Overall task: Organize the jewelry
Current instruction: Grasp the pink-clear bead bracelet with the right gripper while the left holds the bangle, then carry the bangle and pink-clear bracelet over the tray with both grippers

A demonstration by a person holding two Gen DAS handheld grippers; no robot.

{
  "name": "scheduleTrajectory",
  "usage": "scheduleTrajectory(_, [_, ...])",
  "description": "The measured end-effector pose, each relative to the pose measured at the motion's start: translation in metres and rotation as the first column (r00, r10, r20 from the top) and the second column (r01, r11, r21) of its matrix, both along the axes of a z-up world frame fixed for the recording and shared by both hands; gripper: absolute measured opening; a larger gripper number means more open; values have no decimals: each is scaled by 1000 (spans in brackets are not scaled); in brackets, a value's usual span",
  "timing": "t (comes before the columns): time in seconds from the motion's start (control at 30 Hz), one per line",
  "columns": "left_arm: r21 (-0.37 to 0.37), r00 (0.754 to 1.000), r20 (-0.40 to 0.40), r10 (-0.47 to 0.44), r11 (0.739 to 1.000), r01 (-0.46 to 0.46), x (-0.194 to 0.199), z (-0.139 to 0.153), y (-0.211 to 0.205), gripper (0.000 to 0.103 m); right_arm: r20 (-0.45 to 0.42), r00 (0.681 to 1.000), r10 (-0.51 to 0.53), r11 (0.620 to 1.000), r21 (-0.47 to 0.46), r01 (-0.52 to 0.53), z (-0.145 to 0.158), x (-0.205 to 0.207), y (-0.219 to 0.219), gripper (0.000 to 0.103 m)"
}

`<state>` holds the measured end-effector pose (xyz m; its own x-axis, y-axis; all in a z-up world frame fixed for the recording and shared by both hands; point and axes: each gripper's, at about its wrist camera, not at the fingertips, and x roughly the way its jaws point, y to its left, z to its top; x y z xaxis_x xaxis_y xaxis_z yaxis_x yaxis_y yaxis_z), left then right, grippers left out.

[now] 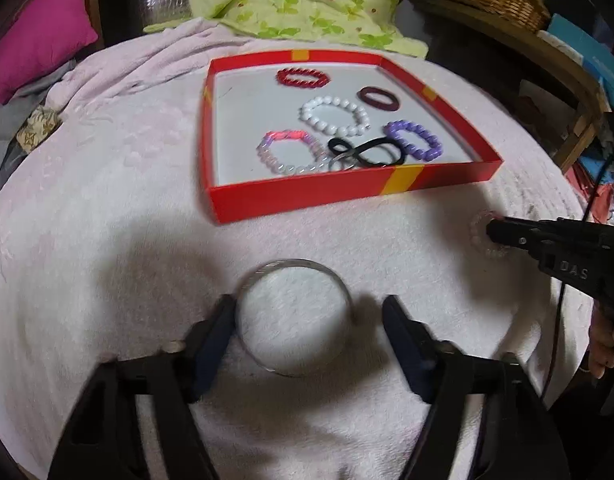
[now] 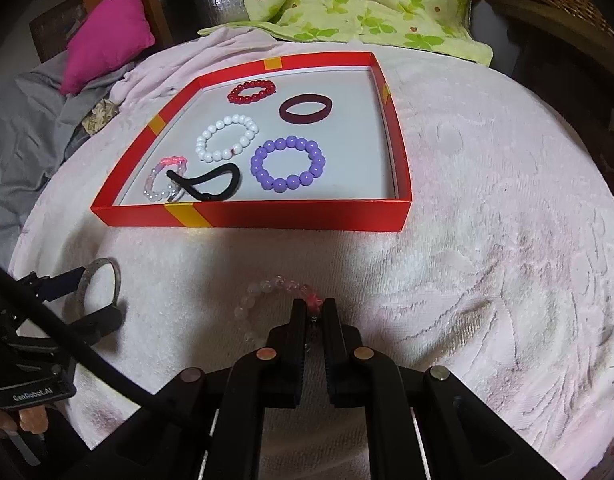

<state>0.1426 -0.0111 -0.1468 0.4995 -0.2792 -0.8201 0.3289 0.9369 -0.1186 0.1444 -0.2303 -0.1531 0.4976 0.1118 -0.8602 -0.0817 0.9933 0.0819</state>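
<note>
My right jaws [image 2: 313, 312] are closed on the near right arc of the pale pink bead bracelet [image 2: 267, 294], pinched at its brighter pink knot; the rest of the loop lies flat on the pink blanket [image 2: 487, 280], curving away to the left and far side of my fingers. My left jaws [image 1: 309, 320] stand apart around the thin silver bangle [image 1: 293, 318]: the left pad touches or nearly touches its left edge, the right pad is clear of its right edge with a gap showing, so I count that side as not yet gripping. The bangle lies flat, its ring spanning the space between the pads, so closing straight across it should catch it.

The red box [image 2: 243, 220] sits on the far side of both pieces, its near wall between me and the floor inside. It already holds a red bead bracelet [image 2: 251, 92], a dark maroon band [image 2: 305, 109], a white bead bracelet [image 2: 227, 138], a purple bead bracelet [image 2: 288, 164], a clear-and-pink bracelet [image 2: 163, 180] and a black hair tie [image 2: 211, 186] draped over it.

What the next move turns on, as I judge it: from my right hand the box lies straight ahead and slightly left, and the open floor is at its right near corner, beside the purple beads. My right hand is the one already loaded, so I would lift the bracelet over the near wall first.
</note>
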Motion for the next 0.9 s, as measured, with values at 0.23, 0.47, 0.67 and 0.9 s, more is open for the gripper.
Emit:
scheduleTrajectory(0.23, [35, 979, 132, -158, 987, 155, -18, 16, -32, 63, -6, 1000, -9, 1000, 10, 9, 0, 1, -1, 9])
scheduleTrajectory(0.47, [47, 993, 73, -91, 995, 88, -12, 11, -18, 69, -14, 1000, -17, 999, 28, 17, 0, 0, -3, 10])
scheduleTrajectory(0.67, [1, 999, -1, -41, 999, 41, -11, 5, -10, 74, -19, 1000, -22, 999, 42, 23, 0, 0, -5, 11])
scheduleTrajectory(0.9, [-72, 998, -52, -35, 997, 31, -12, 2, -24, 77, -21, 1000, -20, 998, 53, 22, -1, 0, -6, 11])
